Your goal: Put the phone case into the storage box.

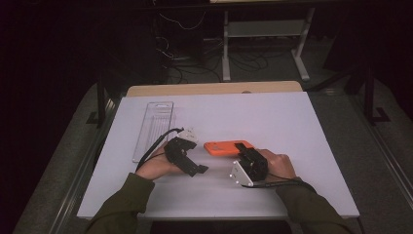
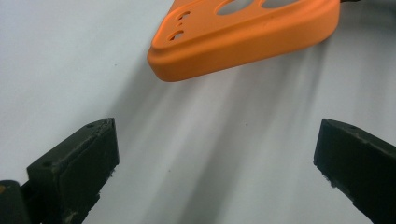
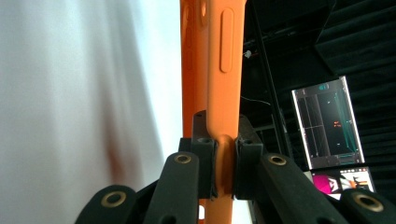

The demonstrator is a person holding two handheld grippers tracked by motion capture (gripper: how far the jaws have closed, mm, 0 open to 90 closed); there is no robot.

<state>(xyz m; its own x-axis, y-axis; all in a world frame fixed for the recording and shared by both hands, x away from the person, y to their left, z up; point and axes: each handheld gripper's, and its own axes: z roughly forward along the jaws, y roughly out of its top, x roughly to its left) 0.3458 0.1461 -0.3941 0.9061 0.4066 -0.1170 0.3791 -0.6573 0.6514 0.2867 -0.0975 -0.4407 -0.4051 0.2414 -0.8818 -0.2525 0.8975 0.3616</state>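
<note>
the right claw (image 1: pixel 242 155) pinches one end of the orange case (image 1: pixel 225 147) on the table (image 1: pixel 272 117). the case's long side points left toward the left claw (image 2: pixel 215 158), which is open, just short of the case's free end.

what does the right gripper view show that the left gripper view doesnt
Right gripper view alone: the right gripper clamped shut on the end of the orange phone case, its side button ridge, and lit screens in the dark room beyond.

Left gripper view alone: the left gripper with jaws wide apart and nothing between them, and the case's cut-out holes at one corner, raised above its shadow.

Both: the orange phone case and the white table.
</note>
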